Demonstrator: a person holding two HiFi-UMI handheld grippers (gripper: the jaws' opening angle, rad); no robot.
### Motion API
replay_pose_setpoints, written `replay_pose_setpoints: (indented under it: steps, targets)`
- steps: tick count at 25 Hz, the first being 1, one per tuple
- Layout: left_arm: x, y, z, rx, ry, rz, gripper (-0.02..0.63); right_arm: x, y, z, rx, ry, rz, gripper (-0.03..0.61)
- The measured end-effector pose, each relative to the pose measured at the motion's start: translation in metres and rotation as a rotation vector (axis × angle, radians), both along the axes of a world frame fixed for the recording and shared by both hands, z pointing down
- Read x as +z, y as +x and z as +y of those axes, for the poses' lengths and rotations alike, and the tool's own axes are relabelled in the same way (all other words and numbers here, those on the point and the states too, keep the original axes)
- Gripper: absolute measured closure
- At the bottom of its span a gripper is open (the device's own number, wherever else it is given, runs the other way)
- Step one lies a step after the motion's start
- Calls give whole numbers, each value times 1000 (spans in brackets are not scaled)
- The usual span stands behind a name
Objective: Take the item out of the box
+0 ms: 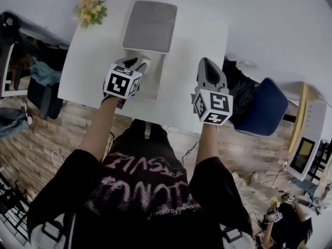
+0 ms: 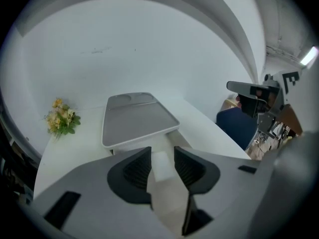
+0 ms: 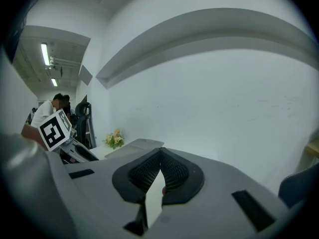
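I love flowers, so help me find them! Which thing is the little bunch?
Start at the white table. Look to its far left corner, left of the open box with the flat grey lid. The small bunch of yellow flowers with green leaves is the only colourful thing on it.

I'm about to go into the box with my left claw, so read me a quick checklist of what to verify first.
1. Grey flat lid of the white box is raised: ok.
2. Left claw has its jaws apart: ok.
3. Left claw is lined up over the box opening: ok.
4. Item to take out can be seen: cannot tell; only a white surface shows between the jaws.
5. Right claw is shut, empty and off to the side of the box: ok.
6. Yellow flower bunch sits at the table's far corner, away from the box: ok.
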State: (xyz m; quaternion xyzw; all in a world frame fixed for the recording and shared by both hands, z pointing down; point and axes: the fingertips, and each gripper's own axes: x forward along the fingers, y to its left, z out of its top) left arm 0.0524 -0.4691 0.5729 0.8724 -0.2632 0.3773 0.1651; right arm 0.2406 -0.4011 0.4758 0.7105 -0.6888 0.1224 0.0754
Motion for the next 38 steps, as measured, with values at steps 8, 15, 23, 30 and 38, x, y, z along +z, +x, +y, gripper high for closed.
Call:
replay_pose_setpoints:
  steps: [8, 15, 23, 30, 38]
  targets:
    - [38, 5, 4, -25, -106, -106, 407, 12, 11, 5, 9, -26, -5, 569]
    - [62, 10, 7, -58, -177, -158, 382, 22, 24, 10, 22, -45, -9, 569]
    - [82, 12, 4, -67, -192, -210, 371, 33, 37, 17, 39, -68, -9, 569]
    - [92, 8, 0, -69, -159, -262, 405, 38, 42, 22, 49, -77, -13, 569]
    - [93, 5, -7, -76, -124, -280, 430, 42, 44, 25, 55, -87, -20, 569]
